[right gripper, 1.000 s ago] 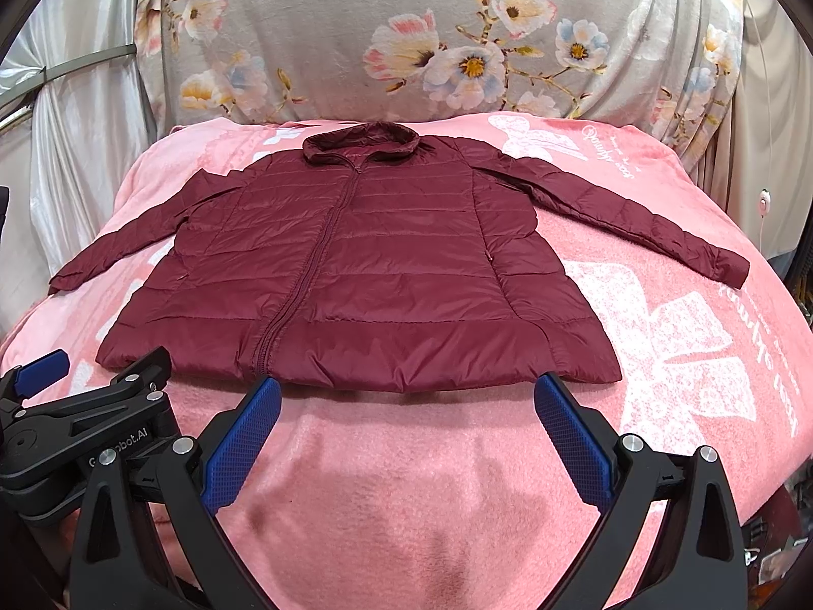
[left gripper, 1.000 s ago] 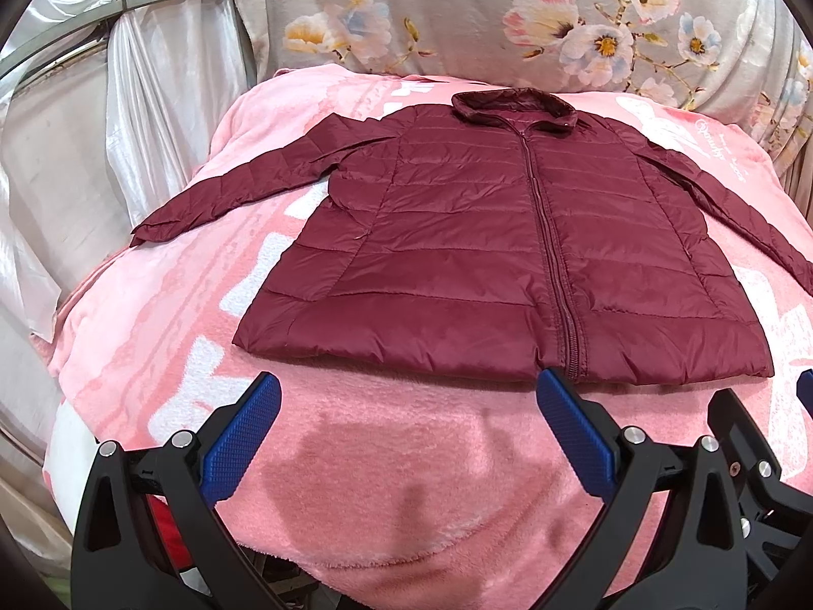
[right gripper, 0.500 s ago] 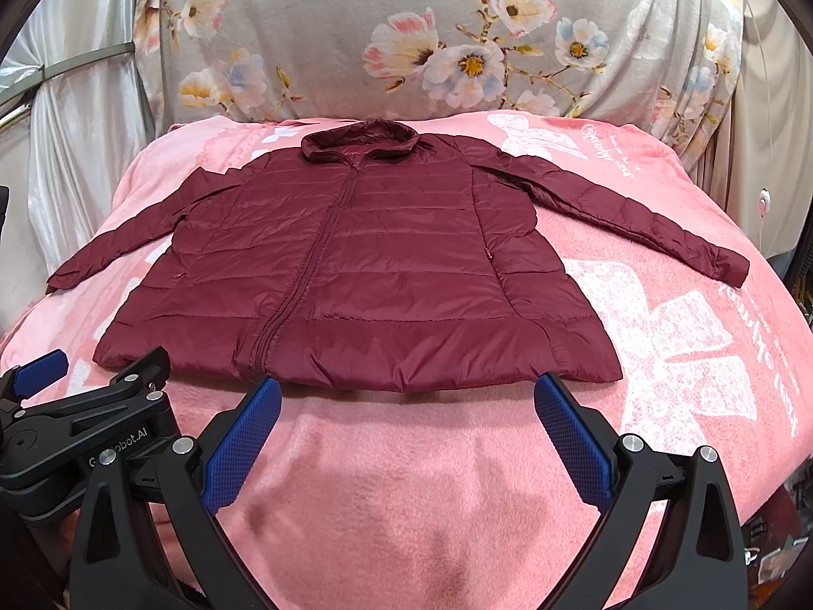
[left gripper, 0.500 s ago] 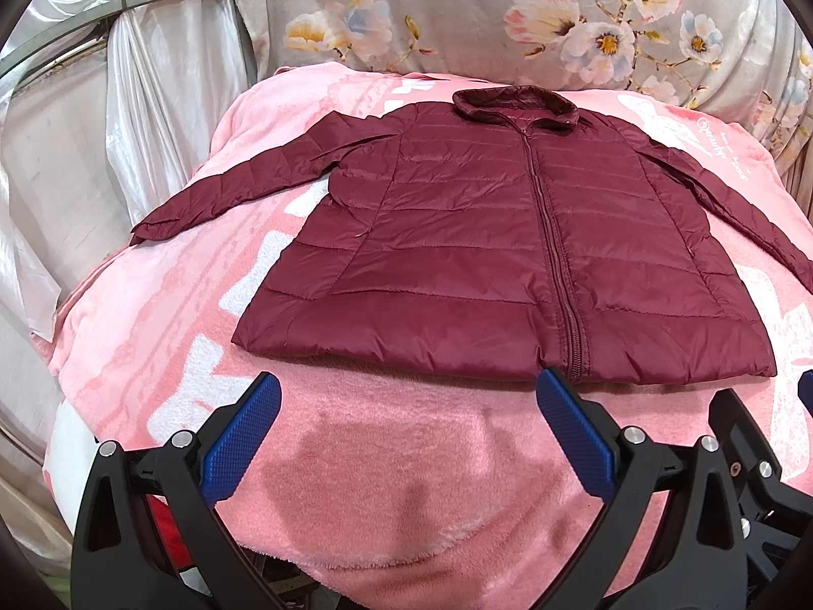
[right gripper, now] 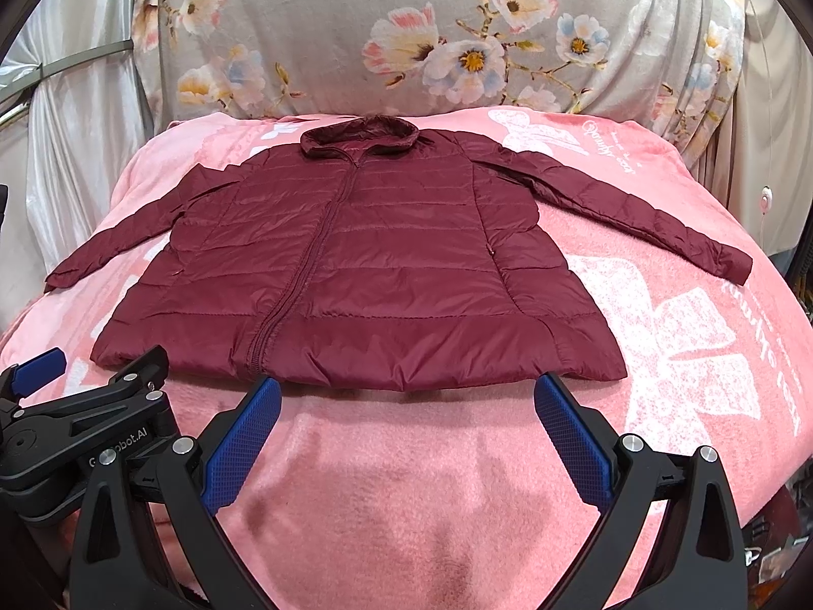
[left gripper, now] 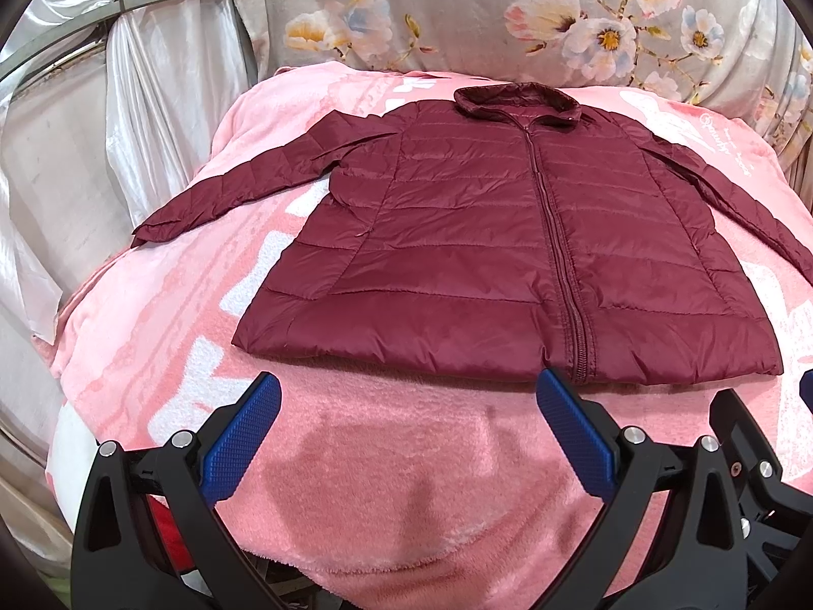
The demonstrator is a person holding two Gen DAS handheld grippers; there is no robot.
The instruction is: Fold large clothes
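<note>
A: Looking down both wrist cameras, we have one maroon puffer jacket (left gripper: 508, 254) spread flat and face up on the pink blanket (left gripper: 386, 478), zip closed, collar (left gripper: 516, 101) at the far end by the floral cloth (left gripper: 508, 10). Nothing folded so far, I'd say.

B: Agreed. Both sleeves lie straight out, the left sleeve (left gripper: 239, 188) reaching toward the silver curtain (left gripper: 152, 101), the right sleeve (right gripper: 635, 213) running out across the blanket's white print. The hem (right gripper: 355, 366) is square to us. By my reading the whole fold is ahead: sleeves in, sides over, then hem up to collar.

A: And the tools?

B: The left gripper (left gripper: 406, 396) hangs over bare blanket just short of the hem, fingers spread wide, gripping nothing. The right gripper (right gripper: 406, 396) matches it: spread wide, empty, near the hem but not touching.

A: Give me the count.

B: One jacket, two sleeves, one zip (right gripper: 305, 274) down the middle. Two grippers, each with two blue pads (right gripper: 241, 437). One blanket, one floral backdrop.

A: In the right view the left gripper's body sits at the lower left edge, so the pair are side by side.

B: Right, both centred on the near edge. A sleeve looks the likeliest first grab, though that's only my guess.
</note>
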